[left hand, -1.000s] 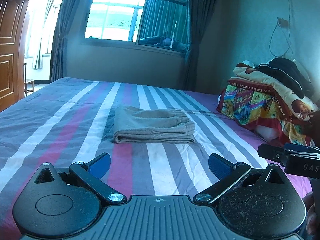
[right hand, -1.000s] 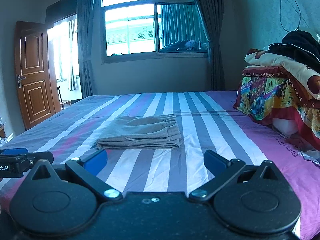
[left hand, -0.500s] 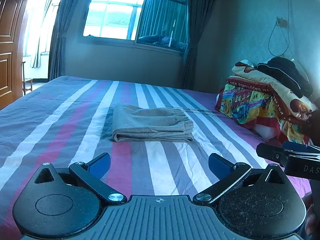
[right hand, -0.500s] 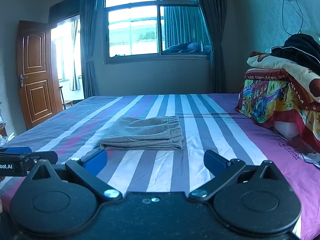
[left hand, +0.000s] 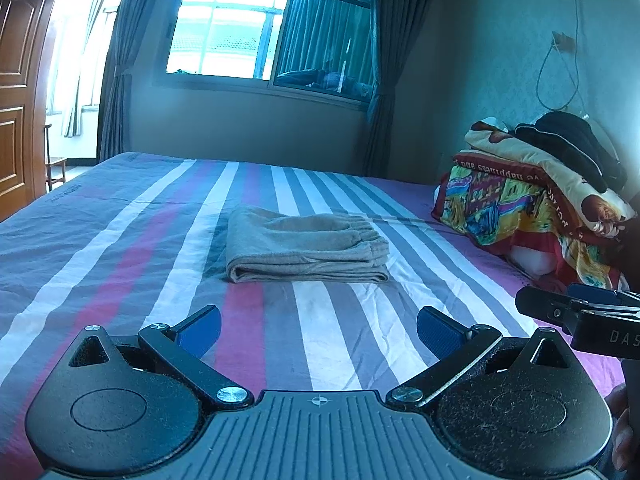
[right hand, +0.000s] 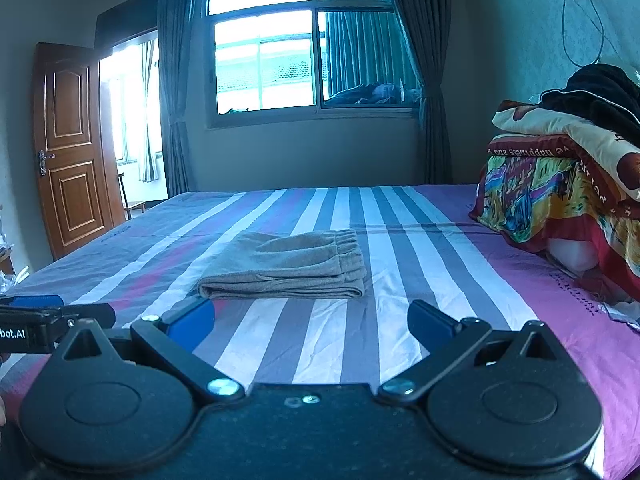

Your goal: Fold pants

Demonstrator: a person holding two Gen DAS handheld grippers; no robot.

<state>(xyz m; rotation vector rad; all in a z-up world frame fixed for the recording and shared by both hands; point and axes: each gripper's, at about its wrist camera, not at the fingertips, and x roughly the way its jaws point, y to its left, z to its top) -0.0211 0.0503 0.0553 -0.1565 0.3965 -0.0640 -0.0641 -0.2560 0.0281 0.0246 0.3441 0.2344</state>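
Bedroom with a striped bed (left hand: pixel 120 240) (right hand: pixel 420 280) in grey, white, pink and purple, backed by a wide window (left hand: pixel 264 28) (right hand: pixel 312 44) with dark curtains; wooden door (right hand: pixel 68 148) at the far left. Near the middle of the bed, well in from every edge: grey-beige pants (left hand: pixel 304 246) (right hand: pixel 286 266), folded into a flat rectangle, elastic waistband gathered at the right end, folded edge facing the cameras. Against the bed's right edge, a stack of colourful blankets (left hand: pixel 528 200) (right hand: pixel 560 184) topped by a dark garment (left hand: pixel 572 144) (right hand: pixel 600 96); on a dark red band of one blanket, upside-down lettering, partly readable as "happiness and", the rest unclear. Left gripper (left hand: pixel 318 330) held low above the near edge of the bed, blue-padded fingers spread wide apart, nothing between them, short of the pants and not touching them. Right gripper (right hand: pixel 310 322) (left hand: pixel 576 316) likewise gaping and empty, near the same edge, just beside the left one. Printed on the right gripper's side, seen from the left wrist view: "DAS", cut off by the frame. On the left gripper (right hand: pixel 44 320), seen from the right wrist view: "bot.AI", start cut off.
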